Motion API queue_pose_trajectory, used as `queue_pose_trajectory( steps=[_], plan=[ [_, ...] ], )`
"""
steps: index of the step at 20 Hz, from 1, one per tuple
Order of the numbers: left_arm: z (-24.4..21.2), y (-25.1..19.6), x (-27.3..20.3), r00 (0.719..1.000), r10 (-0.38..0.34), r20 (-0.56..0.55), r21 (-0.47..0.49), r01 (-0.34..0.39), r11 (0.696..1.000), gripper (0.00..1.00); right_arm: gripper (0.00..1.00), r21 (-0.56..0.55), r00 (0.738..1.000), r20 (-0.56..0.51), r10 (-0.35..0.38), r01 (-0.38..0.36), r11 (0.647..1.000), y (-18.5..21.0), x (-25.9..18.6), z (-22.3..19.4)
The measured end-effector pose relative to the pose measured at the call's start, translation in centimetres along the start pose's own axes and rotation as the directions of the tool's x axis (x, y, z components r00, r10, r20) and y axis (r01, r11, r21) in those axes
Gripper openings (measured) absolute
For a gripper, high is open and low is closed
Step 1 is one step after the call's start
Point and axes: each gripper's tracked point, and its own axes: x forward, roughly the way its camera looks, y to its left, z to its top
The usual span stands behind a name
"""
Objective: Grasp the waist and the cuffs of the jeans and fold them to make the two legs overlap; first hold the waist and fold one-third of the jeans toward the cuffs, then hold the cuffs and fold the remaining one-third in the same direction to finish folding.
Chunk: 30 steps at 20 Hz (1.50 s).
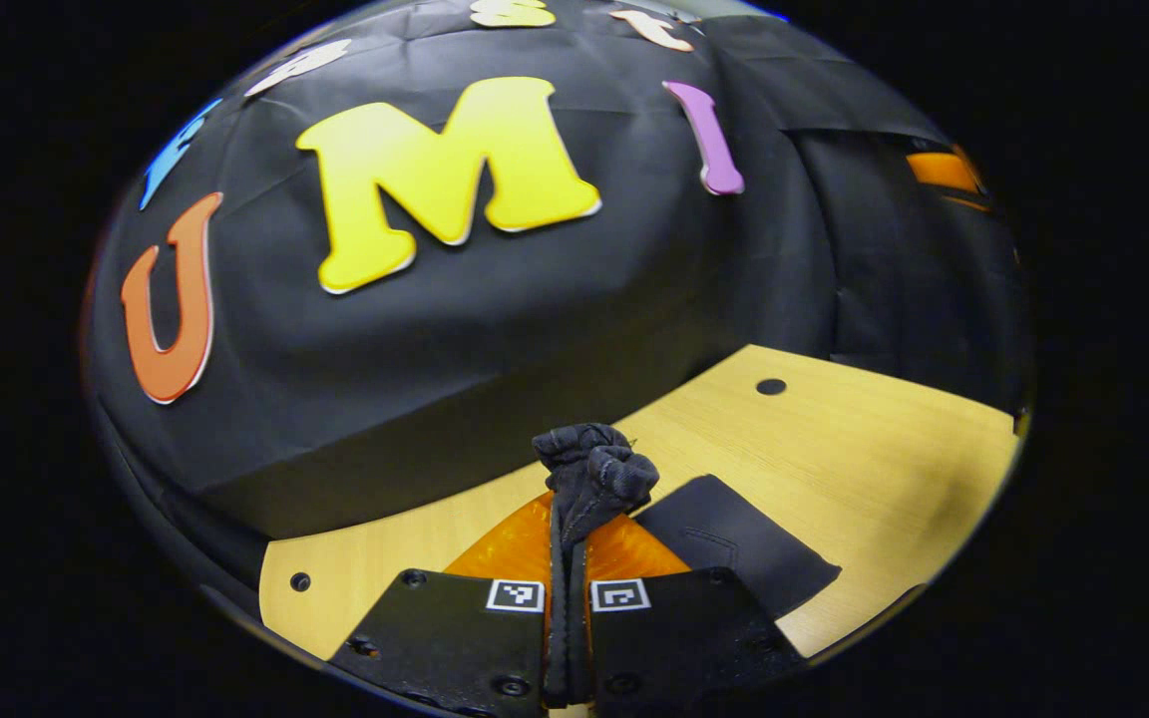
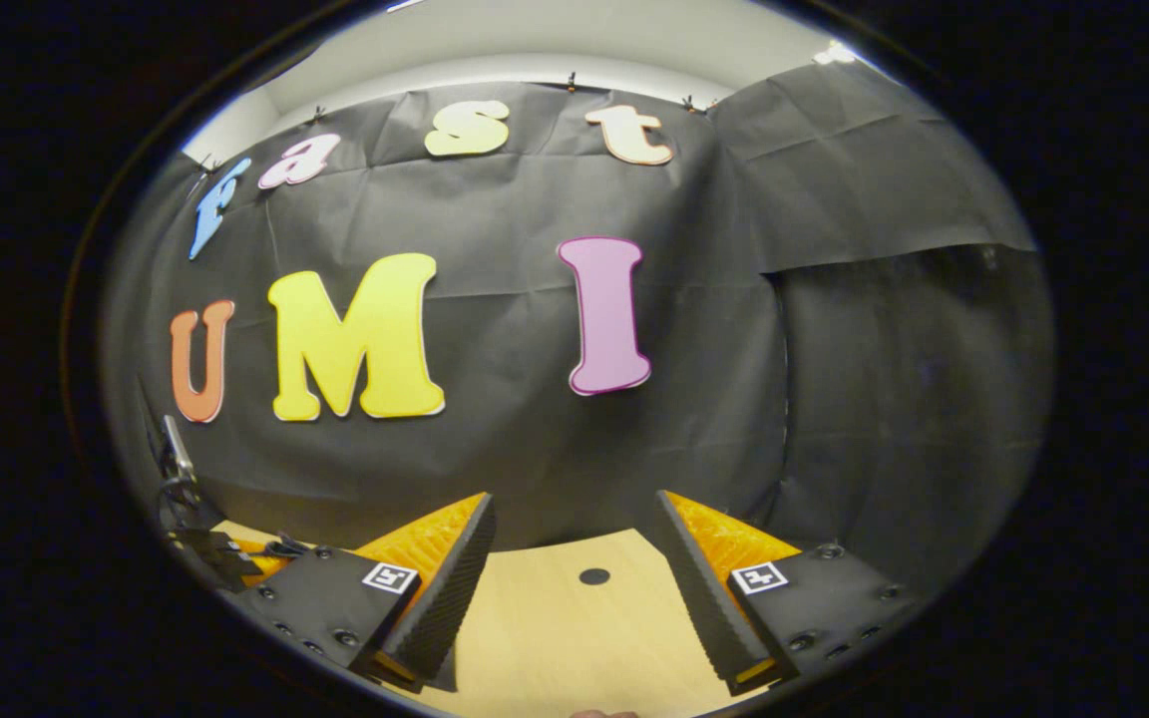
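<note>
While the left gripper [image 1: 567, 588] is pinching a bunched wad of dark denim between its closed fingers, the jeans [image 1: 594, 477] are lifting off the table [image 1: 864, 469], a flat dark panel of them lying just beside the fingers on the wood. The right gripper [image 2: 574, 578] is hanging wide open over bare tabletop, holding nothing. Which end of the jeans the left is gripping, waist or cuff, cannot be told from the wad alone.

Doing this step well looks to be a matter of getting the right gripper onto the matching corner of the same edge, so that both ends are travelling level and the fold is landing square rather than dragging from one point. A single bunched hold is likely twisting the cloth.

The left gripper view is showing the denim and its grip; the right gripper view is instead showing open jaws, a hole in the table [image 2: 593, 576], and, at its left edge, part of another device [image 2: 205, 538].
</note>
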Motion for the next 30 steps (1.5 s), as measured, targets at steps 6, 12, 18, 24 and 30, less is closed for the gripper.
queue_pose_trajectory(
  steps=[6, 12, 18, 24, 30],
  plan=[
    [-4.6, -6.3, 1.0, 0.990, -0.088, -0.108, 0.217, 0.110, 0.970, 0.03, 0.99, 0.030, 0.999, -0.018, -0.039, 0.040, 0.999, -2.0, 0.1, -0.8],
    [-10.1, -9.7, 1.3, 0.963, -0.126, -0.239, 0.336, 0.204, 0.920, 0.05, 1.00, 0.042, 0.998, -0.045, -0.037, 0.039, 0.998, -2.1, 0.3, -2.0],
    [-10.7, -9.6, 1.8, 0.966, -0.110, -0.233, 0.365, 0.192, 0.911, 0.15, 0.99, 0.064, 0.998, -0.050, -0.050, 0.053, 0.997, -3.1, 0.2, -2.0],
    [-9.1, -8.2, 0.7, 0.975, -0.095, -0.202, 0.308, 0.155, 0.939, 0.93, 0.98, 0.080, 0.997, -0.071, -0.027, 0.033, 0.996, -2.1, 0.3, -2.9],
    [-7.3, -11.0, -2.4, 0.974, -0.164, -0.155, 0.168, 0.190, 0.967, 0.98, 0.99, 0.066, 0.997, -0.070, 0.026, -0.021, 0.998, 0.5, 0.1, -2.7]
  ],
)
